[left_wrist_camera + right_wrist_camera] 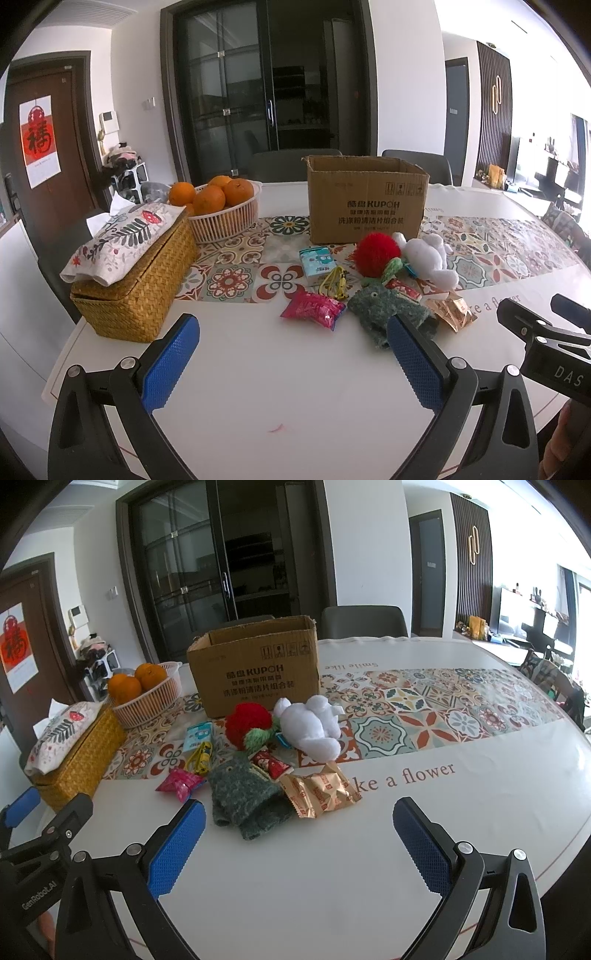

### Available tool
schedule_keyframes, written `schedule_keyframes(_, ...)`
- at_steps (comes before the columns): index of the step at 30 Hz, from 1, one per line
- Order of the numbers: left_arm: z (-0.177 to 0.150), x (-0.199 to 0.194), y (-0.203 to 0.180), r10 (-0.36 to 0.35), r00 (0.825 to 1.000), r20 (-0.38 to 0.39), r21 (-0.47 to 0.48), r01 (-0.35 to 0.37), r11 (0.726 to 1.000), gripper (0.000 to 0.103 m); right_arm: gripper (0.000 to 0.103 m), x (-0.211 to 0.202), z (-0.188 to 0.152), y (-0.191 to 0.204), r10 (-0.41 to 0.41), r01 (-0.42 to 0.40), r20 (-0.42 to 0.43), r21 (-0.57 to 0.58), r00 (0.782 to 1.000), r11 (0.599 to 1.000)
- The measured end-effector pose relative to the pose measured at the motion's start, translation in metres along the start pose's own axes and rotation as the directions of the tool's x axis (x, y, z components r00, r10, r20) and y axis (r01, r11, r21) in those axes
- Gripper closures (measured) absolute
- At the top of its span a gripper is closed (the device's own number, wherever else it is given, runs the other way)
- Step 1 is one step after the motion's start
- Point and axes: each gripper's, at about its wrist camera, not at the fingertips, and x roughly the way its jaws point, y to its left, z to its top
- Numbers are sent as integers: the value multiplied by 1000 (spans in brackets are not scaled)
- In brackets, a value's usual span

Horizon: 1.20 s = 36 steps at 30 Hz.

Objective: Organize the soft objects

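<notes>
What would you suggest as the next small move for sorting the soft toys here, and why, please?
Probably ease the right gripper forward to the green knitted toy. Both grippers are open and empty above the table, the left gripper included, and that toy is the nearest soft item, lying clear at the pile's front edge. The open cardboard box behind looks a likely destination.

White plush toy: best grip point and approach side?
Take the white plush toy across its rounded body, probably from above. The cardboard box stands behind it and the red pompom lies against its left, so the side toward the open right gripper is the free one. Its near limb sticks out, a softer alternative.
</notes>
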Motion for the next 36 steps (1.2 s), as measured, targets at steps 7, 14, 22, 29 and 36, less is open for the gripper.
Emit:
schedule_keyframes(7, 0, 0, 0, 0, 1000, -5, 0, 0, 1000, 0, 0, 0, 0, 0, -1, 1, -1, -1, 1000, 1000)
schedule_keyframes(14, -3, 5, -1, -3, 1000, -12, 4, 3, 1000, 0, 0, 3, -3, 0, 3, -3, -8, 2, 1000, 1000)
schedule_keyframes(22, -4, 10, -2, -8, 1000, -24, 6, 8, 1000, 0, 0, 7, -4, -1, 1, -1, -18, 7, 1000, 1000)
schedule_keyframes(29, -6, 28, -5, -14, 999, -47, 21, 15, 1000, 0, 0, 24, -4, -3, -2, 4, -55, 26, 998, 1000)
schedule_keyframes(36, -5, 53, -8, -28, 996, -80, 40, 32, 999, 0, 0, 49, -4, -6, -10, 14, -102, 40, 995, 999)
